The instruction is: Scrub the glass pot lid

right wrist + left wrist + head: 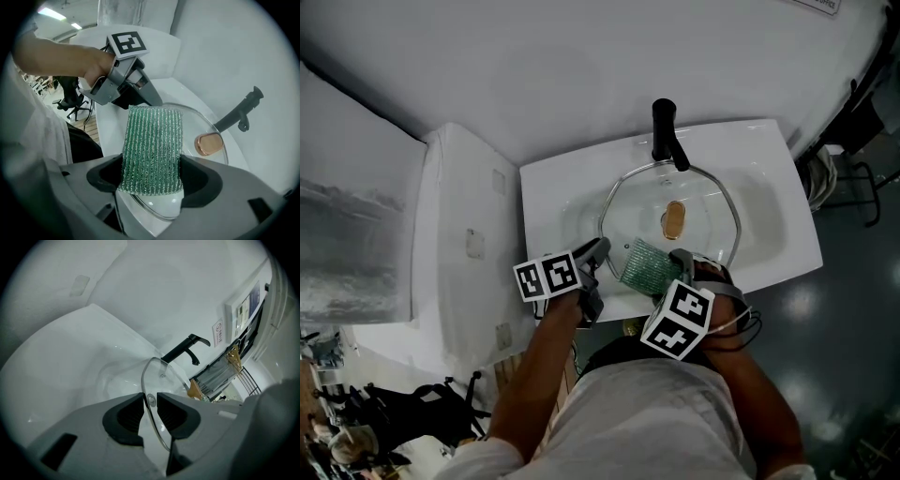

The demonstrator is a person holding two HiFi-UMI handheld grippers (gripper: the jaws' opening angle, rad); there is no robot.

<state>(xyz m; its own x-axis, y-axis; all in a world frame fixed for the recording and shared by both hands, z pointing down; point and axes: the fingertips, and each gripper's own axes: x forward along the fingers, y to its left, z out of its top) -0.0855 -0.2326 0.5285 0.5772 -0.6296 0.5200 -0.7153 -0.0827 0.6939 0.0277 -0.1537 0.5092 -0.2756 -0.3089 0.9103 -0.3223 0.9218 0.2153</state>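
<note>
The glass pot lid [694, 202] with a copper-brown knob [674, 219] is held tilted over the white sink [553, 192]. My left gripper [598, 251] is shut on the lid's metal rim at its near-left edge. In the left gripper view the rim [151, 380] runs edge-on between the two dark pads [129, 416], with my left gripper [150, 401] clamped on it. My right gripper [664, 272] is shut on a green scrub sponge [649, 266]. The sponge [152, 150] stands out past my right gripper [152, 180] and lies over the lid's near part [211, 126], left of the knob [208, 144].
A black faucet [664, 131] stands at the back of the sink, just over the lid's far rim. A white cabinet top [459, 234] adjoins the sink on the left. Dark floor [853, 309] and a black stand with cables [848, 159] lie to the right.
</note>
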